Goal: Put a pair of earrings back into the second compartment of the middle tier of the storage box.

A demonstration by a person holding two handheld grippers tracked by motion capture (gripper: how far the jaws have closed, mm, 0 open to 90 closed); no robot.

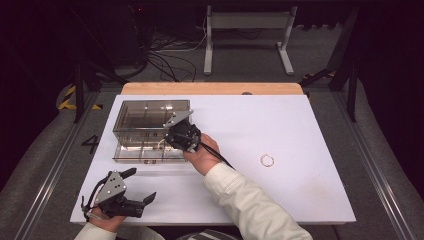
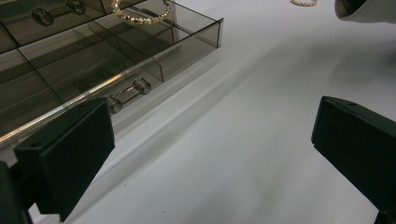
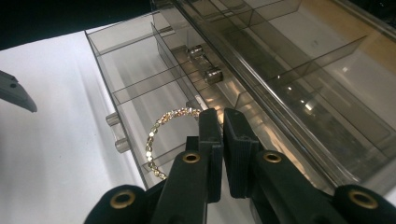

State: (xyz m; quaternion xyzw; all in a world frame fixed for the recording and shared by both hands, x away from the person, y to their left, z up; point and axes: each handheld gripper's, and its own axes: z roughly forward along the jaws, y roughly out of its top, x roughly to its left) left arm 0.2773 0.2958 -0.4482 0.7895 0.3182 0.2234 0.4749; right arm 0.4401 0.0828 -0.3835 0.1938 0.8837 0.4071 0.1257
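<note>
The right tool (image 3: 218,122), clenched on a beaded gold bracelet (image 3: 161,135), holds it over the open drawer of the smoky transparent plastic organiser box (image 1: 150,120); the left tool (image 1: 142,187) rests released nearby.

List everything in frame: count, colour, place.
drawer organiser: 1, smoky clear plastic, far left of board, lower drawer pulled out
bracelet: 1, gold, pinched in the right gripper over the open drawer
second bracelet: 1, gold, lying on the board at right
board: 1, white, on the table
wooden strip: 1, tan, along the board's far edge
white stand: 1, on the floor beyond
left gripper: 1, black, near left edge, open
right gripper: 1, black, at the drawer, shut on the bracelet
</note>
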